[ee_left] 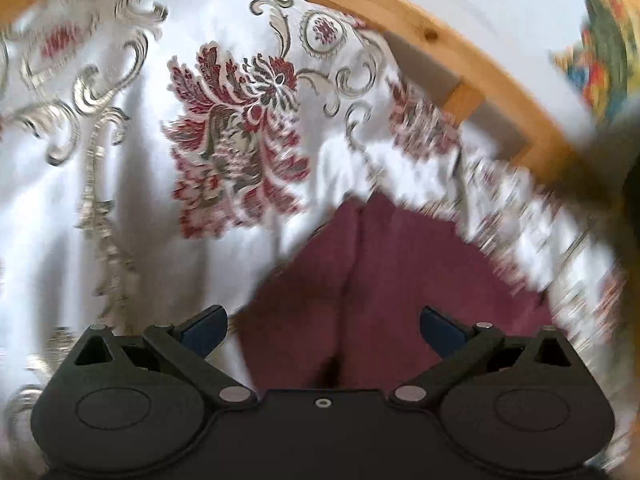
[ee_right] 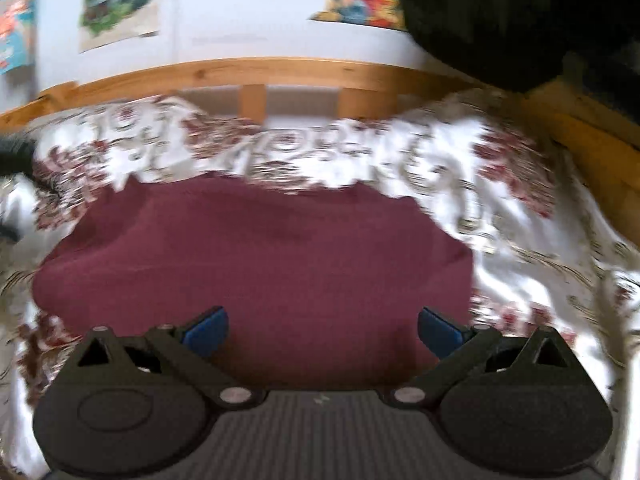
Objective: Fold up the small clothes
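While both of my views are smeared with blur, I can make out the maroon garment (ee_right: 256, 256) lying spread on the white bedspread (ee_left: 100, 200), which is patterned with red flowers and silver scrolls. My right gripper (ee_right: 322, 330) hangs over the near edge of the garment with its blue-padded fingers (ee_right: 206, 330) spread wide, nothing between them but cloth lying below. My left gripper (ee_left: 323, 330) is likewise released, its blue pads (ee_left: 442, 332) standing apart above a part of the garment with a crease or seam running up its middle. Beyond the bedspread runs a wooden bed rail (ee_right: 256, 74) with short upright slats, and behind it a pale wall (ee_right: 240, 12) carries colourful posters (ee_right: 120, 0); any writing on them is too blurred for me to read. I see no brand or label on the garment. A dark, fuzzy shape (ee_right: 500, 16) fills the upper right of my right view, too blurred to identify
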Available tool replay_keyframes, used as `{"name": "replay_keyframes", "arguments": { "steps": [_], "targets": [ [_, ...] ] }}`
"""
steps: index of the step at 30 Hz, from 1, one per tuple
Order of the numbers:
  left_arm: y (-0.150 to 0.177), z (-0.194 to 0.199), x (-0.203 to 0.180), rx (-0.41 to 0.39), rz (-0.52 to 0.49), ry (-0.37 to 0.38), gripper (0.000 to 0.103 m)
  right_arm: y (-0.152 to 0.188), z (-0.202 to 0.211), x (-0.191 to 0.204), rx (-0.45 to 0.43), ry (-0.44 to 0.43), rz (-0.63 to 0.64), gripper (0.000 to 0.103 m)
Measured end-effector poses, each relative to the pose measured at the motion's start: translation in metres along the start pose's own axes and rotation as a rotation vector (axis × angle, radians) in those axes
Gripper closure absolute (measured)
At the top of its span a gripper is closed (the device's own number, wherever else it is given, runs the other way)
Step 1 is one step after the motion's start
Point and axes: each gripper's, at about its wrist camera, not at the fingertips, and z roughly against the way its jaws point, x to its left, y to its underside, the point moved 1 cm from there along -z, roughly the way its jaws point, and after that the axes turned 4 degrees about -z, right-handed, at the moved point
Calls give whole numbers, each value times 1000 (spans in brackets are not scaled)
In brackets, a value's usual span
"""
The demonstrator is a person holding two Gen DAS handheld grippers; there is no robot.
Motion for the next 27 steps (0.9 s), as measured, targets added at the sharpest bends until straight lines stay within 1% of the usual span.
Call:
{"name": "replay_keyframes", "arguments": {
  "steps": [1,2,4,5,7,9,10,12,15,17,19,20,21,24,27],
  "targets": [
    [-7,0,1,-2,16,31,1,1,2,7,-7,-15,18,0],
    [-14,-2,0,-7,6,53,1,0,2,17,-21,-36,38,0],
    [-24,-5,-4,-34,-48,72,1,0,1,23,-31,-53,54,0],
    [-28,-9,-7,-43,-91,75,1,0,1,23,-31,-53,54,0],
    [-31,-19,-12,-40,-170,89,1,-1,0,27,-40,-63,69,0],
    [-33,-30,-11,-17,-199,96,1,0,-1,29,-50,-71,83,0],
    [-33,-36,-10,3,-187,88,1,1,-1,30,-56,-72,85,0],
    [-37,-46,-5,23,-146,95,1,0,-6,33,-62,-80,82,0],
    [-41,-54,4,20,-83,107,1,0,-11,37,-66,-77,101,0],
    [-41,-62,9,33,-55,93,1,1,-18,42,-67,-73,135,0],
    [-41,-75,11,69,-48,62,1,5,-31,51,-36,-68,182,0],
    [-41,-80,12,91,-50,52,1,5,-31,51,-36,-68,182,0],
    [-41,-86,12,112,-53,46,1,7,-36,53,-15,-65,190,0],
    [-39,-96,13,132,-53,48,1,13,-49,53,42,-86,176,0],
    [-37,-102,10,142,-78,65,1,13,-53,49,67,-102,138,0]
  ]
}}
